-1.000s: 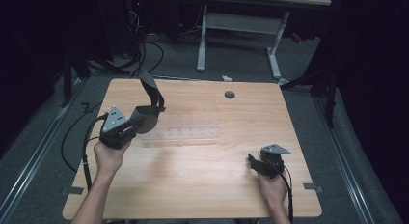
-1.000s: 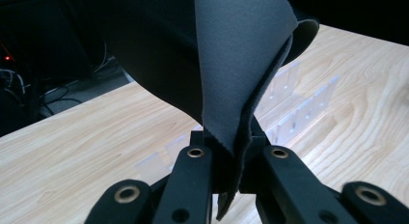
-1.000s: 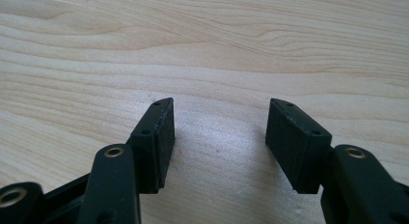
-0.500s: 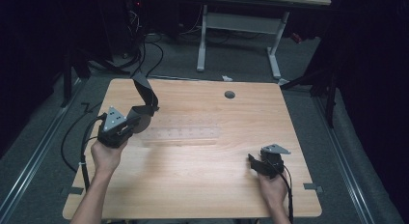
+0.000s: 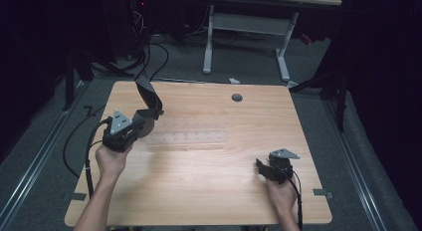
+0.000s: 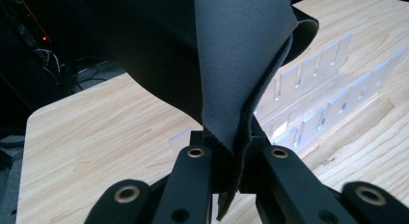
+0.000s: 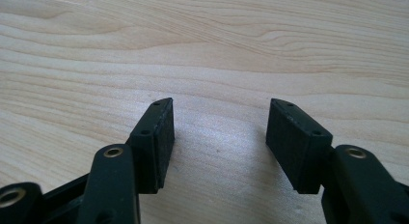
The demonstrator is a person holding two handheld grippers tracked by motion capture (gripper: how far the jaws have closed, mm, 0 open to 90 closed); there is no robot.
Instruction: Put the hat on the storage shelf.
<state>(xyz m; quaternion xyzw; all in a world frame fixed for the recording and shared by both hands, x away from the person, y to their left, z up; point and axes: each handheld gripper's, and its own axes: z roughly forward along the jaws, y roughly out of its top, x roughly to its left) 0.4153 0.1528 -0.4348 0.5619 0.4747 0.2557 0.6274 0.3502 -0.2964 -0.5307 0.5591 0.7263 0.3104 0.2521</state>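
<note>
- Two grippers working over one wooden table (image 5: 209,191), one in each hand.
- The left gripper (image 6: 230,154) is clamping down on a dark grey cloth (image 6: 241,64); in the left gripper view the fabric edge is sitting pinched between the two black jaws and hanging a little below them.
- In the high view the left gripper (image 5: 142,122) is hovering over the table's left side, with the cloth (image 5: 148,94) standing up from the jaws as a bent strip, leaning toward the table's far left corner.
- Just beside the left gripper, toward the table's middle, a clear slotted rack (image 5: 191,139) is lying flat on the table; in the left gripper view the clear slotted rack (image 6: 318,93) is showing behind the cloth, two rows of upright clear tabs.
- The right gripper (image 7: 219,137) is sitting released, jaws apart, nothing between them but bare wood.
- In the high view the right gripper (image 5: 263,167) is resting near the table's right front corner, well apart from the cloth and rack.
- A round grommet hole (image 5: 237,97) is showing near the far edge.
</note>
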